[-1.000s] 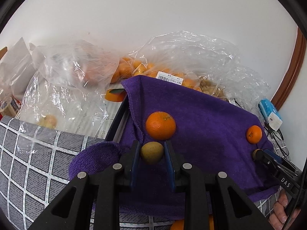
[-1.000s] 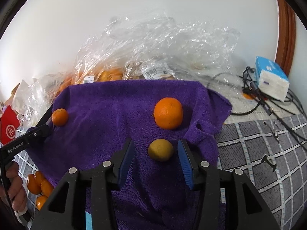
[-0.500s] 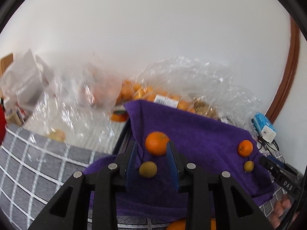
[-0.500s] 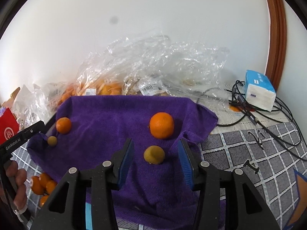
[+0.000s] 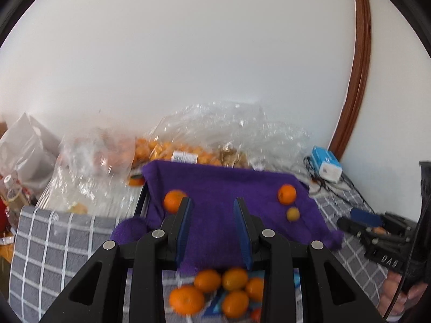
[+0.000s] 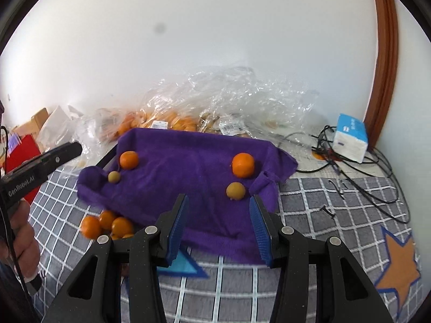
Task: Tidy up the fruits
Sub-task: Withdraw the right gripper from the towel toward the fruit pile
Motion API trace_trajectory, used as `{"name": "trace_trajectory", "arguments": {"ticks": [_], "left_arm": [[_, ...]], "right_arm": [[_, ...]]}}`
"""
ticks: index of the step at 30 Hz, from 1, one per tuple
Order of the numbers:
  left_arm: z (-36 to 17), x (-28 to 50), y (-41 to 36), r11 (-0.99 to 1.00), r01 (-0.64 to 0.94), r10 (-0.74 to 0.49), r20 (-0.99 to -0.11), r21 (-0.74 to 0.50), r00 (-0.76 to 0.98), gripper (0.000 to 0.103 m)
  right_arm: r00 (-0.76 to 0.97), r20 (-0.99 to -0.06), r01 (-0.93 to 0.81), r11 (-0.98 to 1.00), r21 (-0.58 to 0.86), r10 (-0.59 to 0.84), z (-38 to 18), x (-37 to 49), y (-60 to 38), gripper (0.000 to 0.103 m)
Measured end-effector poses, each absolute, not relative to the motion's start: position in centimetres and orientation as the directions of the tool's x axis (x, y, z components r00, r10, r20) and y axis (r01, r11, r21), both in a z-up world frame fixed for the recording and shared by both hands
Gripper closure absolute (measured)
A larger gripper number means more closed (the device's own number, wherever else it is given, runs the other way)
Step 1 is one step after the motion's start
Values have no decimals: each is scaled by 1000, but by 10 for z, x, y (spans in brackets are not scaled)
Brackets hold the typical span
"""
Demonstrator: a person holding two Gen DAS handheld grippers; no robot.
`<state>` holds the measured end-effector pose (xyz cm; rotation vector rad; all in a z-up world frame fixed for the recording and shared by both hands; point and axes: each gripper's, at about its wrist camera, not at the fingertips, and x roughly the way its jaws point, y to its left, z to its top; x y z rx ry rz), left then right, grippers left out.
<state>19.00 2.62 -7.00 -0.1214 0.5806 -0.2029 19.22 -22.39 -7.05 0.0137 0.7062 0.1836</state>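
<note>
Overhead, left gripper (image 5: 212, 216) jaws spread, empty, right gripper (image 6: 217, 216) jaws spread, empty, purple towel (image 6: 188, 167) carrying two oranges (image 6: 243, 164) and two small yellow-green fruits (image 6: 235, 190), loose orange pile (image 5: 218, 290) at near edge.

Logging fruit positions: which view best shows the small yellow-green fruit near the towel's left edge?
Right wrist view: the small yellow-green fruit lies sharp and unobstructed on the purple towel. The left wrist view is blurred; there I cannot find it.

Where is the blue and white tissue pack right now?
In the right wrist view the tissue pack sits at the far right by the wall, beside the brown door frame, among black cables, to the right of the purple towel.
</note>
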Motion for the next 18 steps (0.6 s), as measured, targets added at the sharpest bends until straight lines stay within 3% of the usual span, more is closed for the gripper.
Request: {"name": "trace_trajectory", "arguments": {"ticks": [5,13,15,18], "left_arm": [[-99,167,50,949,124,-278,-585,-289,762,73],[-127,126,83,973,30,-168,-614,-228,771,72],[-134,120,94,969,8,-165,-622,-248,765,61],[-149,118,105,966,-34,-144,-644,-256,751,59]], "right_arm": [[742,-642,-158,981,112,192,-73,171,-223,56],[698,-676,-178,971,159,238,-95,155,-213,55],[679,-688,-185,967,177,256,-103,154,-209,55],[665,-704,-190,968,165,251,-114,150,-199,55]]}}
